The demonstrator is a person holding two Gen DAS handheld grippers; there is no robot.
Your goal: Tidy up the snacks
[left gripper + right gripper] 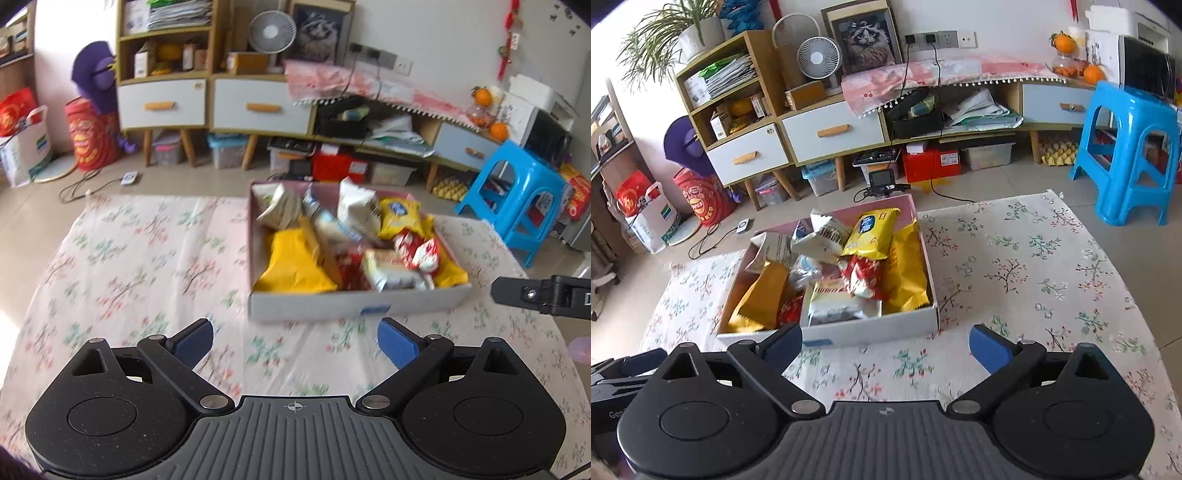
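Note:
A shallow white cardboard box [317, 306] with a pink inside stands on the floral tablecloth; it also shows in the right wrist view [886, 326]. It holds several snack packets: yellow bags [291, 266] [871, 230], white bags [356, 208] [822, 236] and red-and-white packets [417, 251] [862, 275]. My left gripper [295, 341] is open and empty, just in front of the box. My right gripper [886, 343] is open and empty, in front of the box's near right corner. The right gripper's side shows in the left wrist view [543, 295].
The floral tablecloth [140, 266] [1034, 273] covers the table. Behind it are a blue plastic stool [517, 199] [1130, 147], low cabinets with drawers [207, 103] [812, 133], storage boxes on the floor, a fan and cables.

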